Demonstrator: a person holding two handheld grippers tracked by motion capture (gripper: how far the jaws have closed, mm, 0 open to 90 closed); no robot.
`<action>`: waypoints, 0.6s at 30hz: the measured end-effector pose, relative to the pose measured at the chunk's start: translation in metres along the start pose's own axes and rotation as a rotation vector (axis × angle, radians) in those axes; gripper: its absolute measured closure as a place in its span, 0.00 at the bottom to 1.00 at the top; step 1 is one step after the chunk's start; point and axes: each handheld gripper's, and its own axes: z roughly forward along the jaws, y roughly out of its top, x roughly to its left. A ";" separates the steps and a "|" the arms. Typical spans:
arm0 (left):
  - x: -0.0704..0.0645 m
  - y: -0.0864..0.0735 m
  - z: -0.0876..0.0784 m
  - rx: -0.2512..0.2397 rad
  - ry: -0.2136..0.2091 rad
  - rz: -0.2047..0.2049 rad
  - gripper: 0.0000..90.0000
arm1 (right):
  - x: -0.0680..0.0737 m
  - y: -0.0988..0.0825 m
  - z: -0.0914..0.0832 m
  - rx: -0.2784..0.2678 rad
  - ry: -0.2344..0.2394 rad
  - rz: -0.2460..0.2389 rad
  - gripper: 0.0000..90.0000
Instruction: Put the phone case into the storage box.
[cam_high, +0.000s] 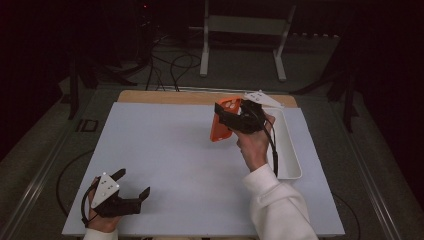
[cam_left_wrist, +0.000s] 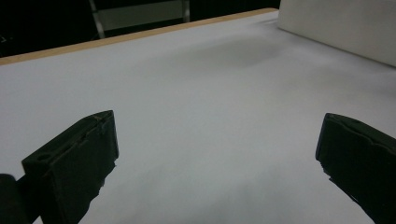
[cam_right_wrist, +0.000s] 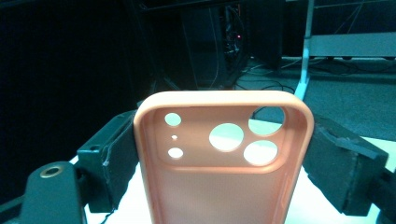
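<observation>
Orange phone case (cam_right_wrist: 223, 163) sits clamped between the right gripper (cam_right_wrist: 224, 158) jaws, its lower end cut off; left gripper (cam_high: 131, 186) gapes empty.

The tabletop (cam_high: 190, 150) is covered by a plain white sheet, with a strip of bare wood along its far edge. On its right side, lying directly on the sheet, sits a long white tray (cam_high: 290, 150) that runs from the far edge toward the near one; in the left gripper view its side wall (cam_left_wrist: 336, 28) rises at the far right. At the near left corner the left hand-held gripper (cam_high: 131, 186) sits low at the sheet, jaws spread wide apart.
</observation>
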 end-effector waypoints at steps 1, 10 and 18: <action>0.000 0.000 0.000 0.000 0.000 0.000 0.00 | 0.000 0.000 0.000 -0.001 -0.001 -0.001 0.19; -0.001 0.000 0.000 0.000 -0.002 0.000 0.00 | -0.001 0.004 0.002 -0.002 -0.010 -0.002 0.19; -0.001 0.000 0.000 0.002 -0.002 0.000 0.00 | -0.004 0.006 0.004 -0.002 -0.023 -0.004 0.19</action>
